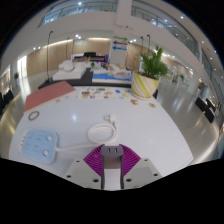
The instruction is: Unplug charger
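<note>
The gripper (111,170) hovers with fingers together, empty, above the bench (150,125). The charger (44,143) lies ahead-left; approach seems underway, needing opening and reaching.

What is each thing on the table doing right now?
gripper: fingers close together, nothing held between them.
power strip: lying flat on the table, left of the fingers.
white cable: coiled loosely on the table, just ahead of the fingers.
plant: standing upright at the table's far end.
</note>
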A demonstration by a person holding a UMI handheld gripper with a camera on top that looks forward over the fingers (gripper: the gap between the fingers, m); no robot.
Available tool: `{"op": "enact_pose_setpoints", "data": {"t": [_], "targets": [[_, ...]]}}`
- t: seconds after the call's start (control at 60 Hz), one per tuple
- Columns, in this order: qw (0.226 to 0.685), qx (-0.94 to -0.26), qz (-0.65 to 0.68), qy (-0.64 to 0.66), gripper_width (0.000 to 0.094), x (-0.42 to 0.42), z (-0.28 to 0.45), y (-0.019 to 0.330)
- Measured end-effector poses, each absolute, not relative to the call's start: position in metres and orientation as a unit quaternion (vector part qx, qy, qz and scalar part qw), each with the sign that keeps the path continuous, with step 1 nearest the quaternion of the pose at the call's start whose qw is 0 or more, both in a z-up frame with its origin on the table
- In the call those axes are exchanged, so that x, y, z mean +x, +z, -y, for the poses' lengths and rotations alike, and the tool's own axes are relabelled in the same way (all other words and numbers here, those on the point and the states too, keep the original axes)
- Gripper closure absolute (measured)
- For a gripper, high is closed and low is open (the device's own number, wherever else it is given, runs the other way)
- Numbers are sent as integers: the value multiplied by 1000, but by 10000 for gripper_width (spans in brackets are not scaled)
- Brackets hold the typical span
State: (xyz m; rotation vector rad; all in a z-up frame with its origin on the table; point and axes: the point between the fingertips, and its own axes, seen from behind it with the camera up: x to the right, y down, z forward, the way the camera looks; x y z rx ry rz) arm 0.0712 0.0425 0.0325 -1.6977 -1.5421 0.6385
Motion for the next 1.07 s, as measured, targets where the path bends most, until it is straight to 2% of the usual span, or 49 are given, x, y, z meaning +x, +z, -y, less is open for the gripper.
{"op": "enact_pose_setpoints", "data": {"t": [0.15, 0.183, 0.283, 0.317, 0.383, 0.517, 0.65, 0.817, 0.933, 1.067], "targets": [[344, -661, 620, 246, 636, 64, -44, -6], [328, -663, 625, 249, 561, 65, -39, -10], [336, -658, 623, 258, 63, 78, -37, 24], [338, -655, 624, 260, 114, 87, -36, 39], [337, -652, 624, 268, 77, 113, -28, 76], [316, -659, 628, 266, 86, 197, -8, 151], [328, -650, 639, 248, 80, 278, 4, 200], [329, -654, 631, 257, 84, 324, 13, 222], [344, -658, 623, 245, 85, 331, 0, 224], [336, -666, 620, 243, 86, 334, 0, 218]]}}
